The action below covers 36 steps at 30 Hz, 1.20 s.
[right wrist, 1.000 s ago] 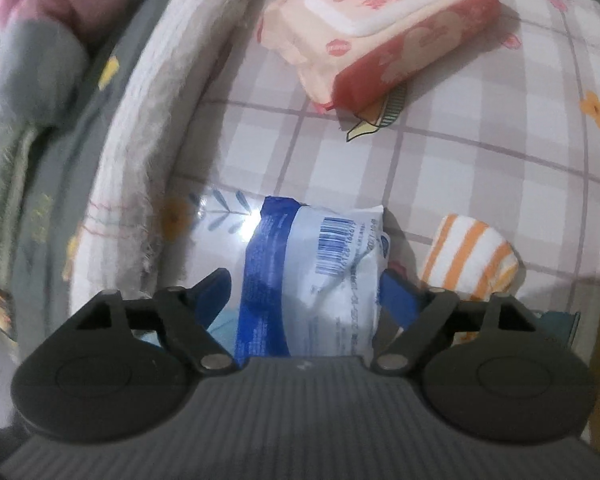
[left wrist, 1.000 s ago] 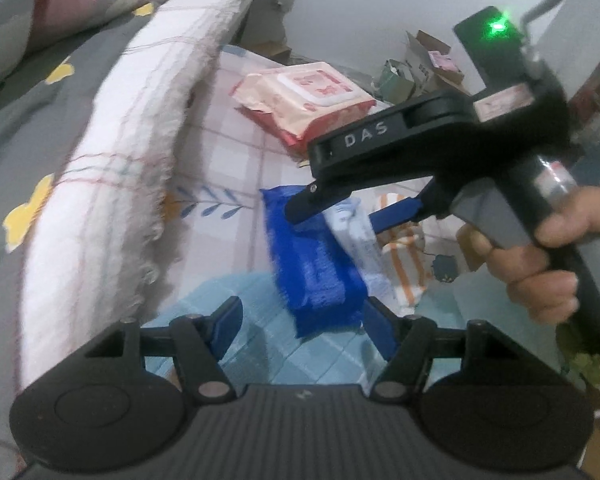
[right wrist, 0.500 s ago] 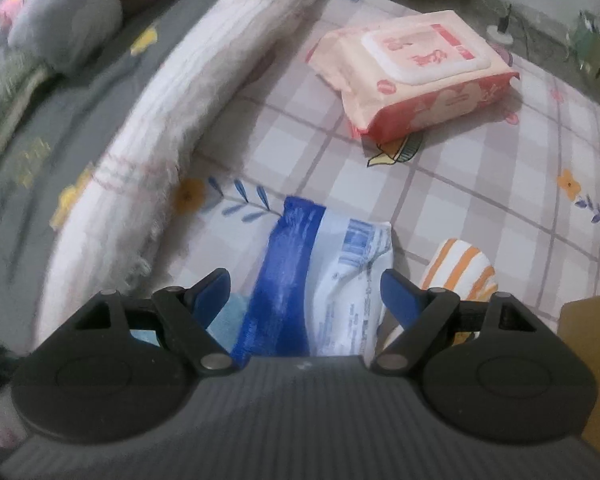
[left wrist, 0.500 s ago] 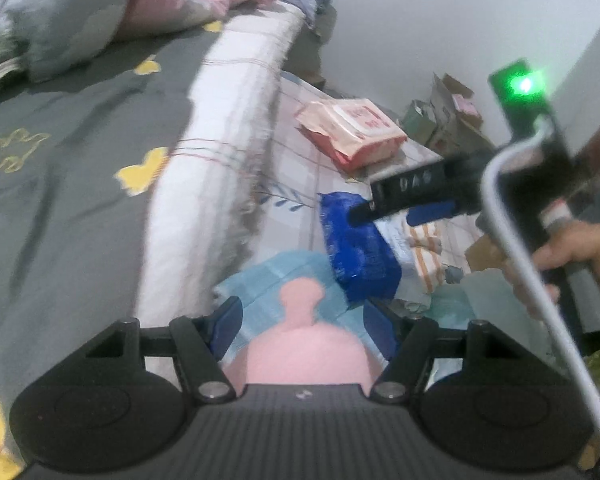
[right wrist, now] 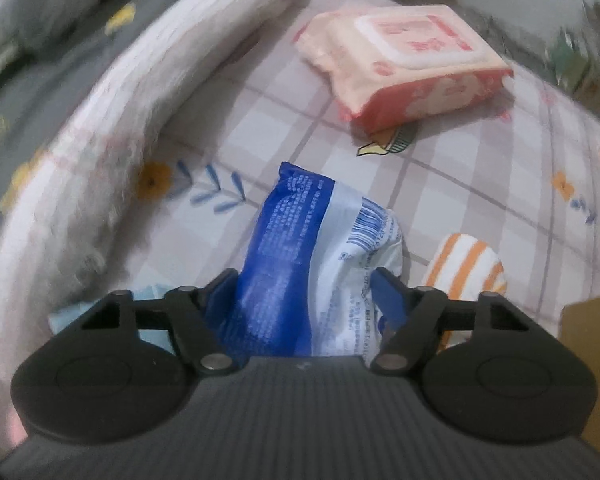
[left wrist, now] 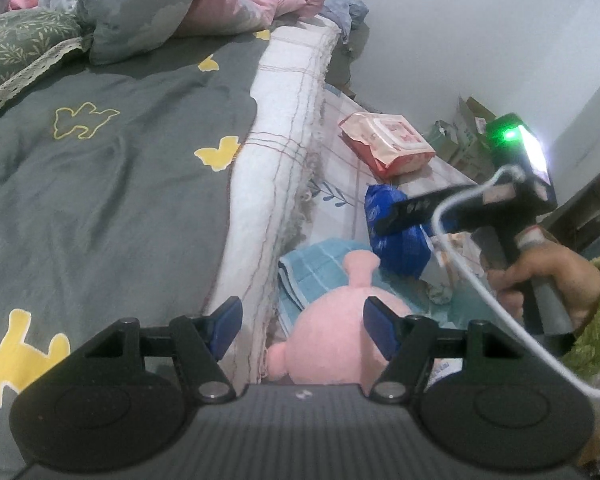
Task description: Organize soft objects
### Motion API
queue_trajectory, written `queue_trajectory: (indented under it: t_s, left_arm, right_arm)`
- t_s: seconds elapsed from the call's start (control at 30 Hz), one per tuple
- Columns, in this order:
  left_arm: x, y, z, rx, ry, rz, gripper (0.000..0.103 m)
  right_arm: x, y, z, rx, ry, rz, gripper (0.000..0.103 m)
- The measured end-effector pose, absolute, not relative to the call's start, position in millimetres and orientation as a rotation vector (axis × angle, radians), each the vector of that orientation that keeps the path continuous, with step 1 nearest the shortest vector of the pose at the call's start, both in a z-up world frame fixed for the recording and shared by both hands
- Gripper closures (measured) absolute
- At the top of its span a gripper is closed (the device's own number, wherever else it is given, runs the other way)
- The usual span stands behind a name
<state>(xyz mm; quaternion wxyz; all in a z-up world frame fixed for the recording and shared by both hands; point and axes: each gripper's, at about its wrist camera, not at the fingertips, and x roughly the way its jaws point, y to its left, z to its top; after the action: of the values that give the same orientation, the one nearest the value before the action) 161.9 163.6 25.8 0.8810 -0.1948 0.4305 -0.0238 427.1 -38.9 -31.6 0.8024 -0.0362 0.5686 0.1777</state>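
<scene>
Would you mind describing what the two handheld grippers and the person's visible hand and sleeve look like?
The left gripper and right gripper each have a ribbed black body, round black discs, black linkages and blue fingertip pads. Seen from the left wrist, the right one has a black pistol handle, a green light, a white cable and a faint lettered marking. The bare right hand wears a fuzzy green sleeve.

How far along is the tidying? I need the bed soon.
Nothing looks sorted yet. The right gripper is shut on the blue tissue pack; the open left gripper straddles the pink plush. The wipes pack, striped cloth and blue towel remain.
</scene>
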Motion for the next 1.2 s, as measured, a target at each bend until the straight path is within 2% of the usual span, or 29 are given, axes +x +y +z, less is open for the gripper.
queue_trajectory:
  t_s: [0.13, 0.27, 0.33, 0.5, 0.73, 0.87, 1.03, 1.1, 1.2]
  left_arm:
    - [161, 165, 24, -0.412, 0.894, -0.047, 0.035]
    - [161, 166, 24, -0.42, 0.893, -0.044, 0.035]
    - [162, 164, 24, -0.417, 0.894, -0.048, 0.035]
    - [166, 157, 22, -0.408, 0.901, -0.065, 0.035]
    - [173, 150, 21, -0.399, 0.903, -0.077, 0.035]
    - [174, 147, 20, -0.399, 0.905, -0.079, 0.035]
    - [170, 146, 20, -0.395, 0.91, -0.078, 0.035]
    - [168, 147, 21, -0.395, 0.909, -0.075, 0.035]
    - [165, 150, 22, -0.396, 0.905, -0.067, 0.035]
  right_arm:
    - [441, -76, -22, 0.258, 1.272, 0.44, 0.041]
    - [436, -102, -33, 0.672, 1.317, 0.625, 0.04]
    - [433, -104, -44, 0.743, 1.359, 0.641, 0.038]
    - [433, -108, -58, 0.67, 1.405, 0.54, 0.038]
    - [430, -111, -29, 0.571, 1.344, 0.534, 0.038]
    - [431, -96, -27, 0.512, 1.363, 0.558, 0.027]
    - [444, -69, -56, 0.489, 1.43, 0.533, 0.023]
    - [445, -60, -61, 0.461, 1.433, 0.546, 0.023]
    - [442, -50, -56, 0.384, 1.394, 0.55, 0.035]
